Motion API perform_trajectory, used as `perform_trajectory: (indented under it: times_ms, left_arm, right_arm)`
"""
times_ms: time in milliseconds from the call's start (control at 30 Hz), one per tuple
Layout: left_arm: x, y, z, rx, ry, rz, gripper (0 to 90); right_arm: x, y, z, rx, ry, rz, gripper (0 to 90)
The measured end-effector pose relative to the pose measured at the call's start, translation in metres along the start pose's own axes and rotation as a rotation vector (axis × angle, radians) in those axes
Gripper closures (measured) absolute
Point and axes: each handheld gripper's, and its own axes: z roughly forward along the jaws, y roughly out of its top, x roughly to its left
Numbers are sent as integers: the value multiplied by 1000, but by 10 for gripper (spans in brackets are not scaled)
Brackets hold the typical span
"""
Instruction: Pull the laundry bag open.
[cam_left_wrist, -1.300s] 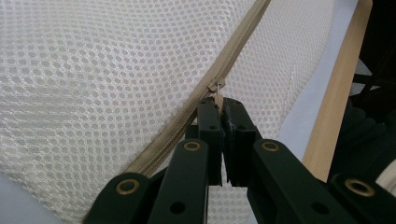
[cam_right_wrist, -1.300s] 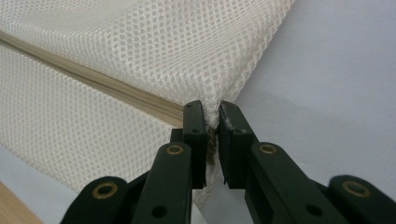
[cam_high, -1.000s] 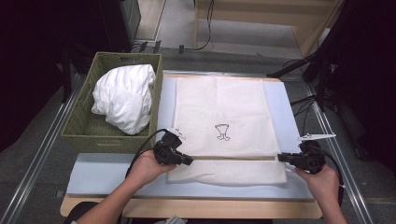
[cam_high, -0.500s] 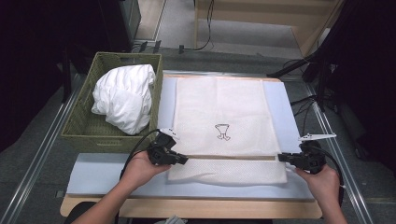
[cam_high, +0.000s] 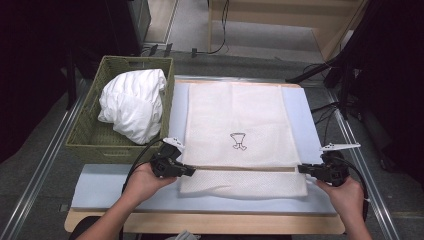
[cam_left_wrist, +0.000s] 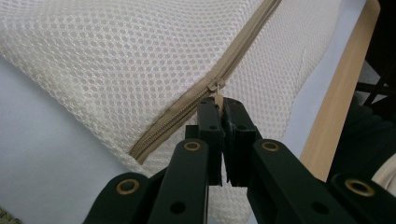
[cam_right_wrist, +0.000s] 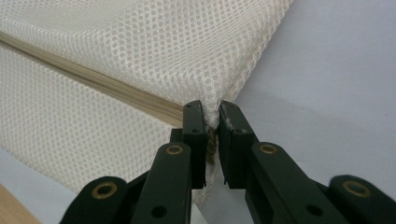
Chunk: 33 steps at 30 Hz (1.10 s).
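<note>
Left tongs (cam_left_wrist: 223, 105), jaws pressed together on the zipper pull (cam_left_wrist: 217, 88) of the mesh laundry bag (cam_high: 240, 125); right tongs (cam_right_wrist: 211, 114), nearly closed, pinching the bag's opposite corner (cam_right_wrist: 212, 105); bag flat on the worktop (cam_high: 100, 182) between them.

Lab or recording studio, not home. Wooden table (cam_high: 210, 223) under pale blue mat (cam_high: 100, 185); metal floor rails (cam_high: 45, 165) at 9 and 3 o'clock; loose cables (cam_high: 220, 30) at 12 o'clock; dark equipment stands (cam_high: 360, 65) at 2 o'clock.
</note>
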Motion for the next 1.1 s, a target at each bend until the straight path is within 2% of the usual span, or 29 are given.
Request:
perform_trajectory:
  times_ms: [233, 467, 667, 733, 833, 967, 1100]
  left_arm:
    - [1, -1, 0, 5, 2, 2, 882]
    - [5, -7, -13, -25, 3, -10, 882]
    - [13, -18, -25, -35, 23, -51, 882]
    - [18, -25, -32, -54, 23, -70, 882]
    - [20, -28, -39, -79, 16, -78, 882]
    - [22, -29, -38, -56, 27, -77, 882]
    - [20, -27, -33, -39, 41, -72, 882]
  right_arm:
    - [-1, 0, 0, 1, 5, 1, 830]
    - [-2, -1, 0, 3, 5, 2, 828]
    - [-2, -1, 0, 4, 3, -2, 830]
    - [-2, -1, 1, 2, 9, -1, 830]
    - [0, 0, 1, -1, 16, -12, 830]
    - [3, 2, 3, 1, 16, -28, 831]
    - [1, 1, 2, -1, 18, -20, 828]
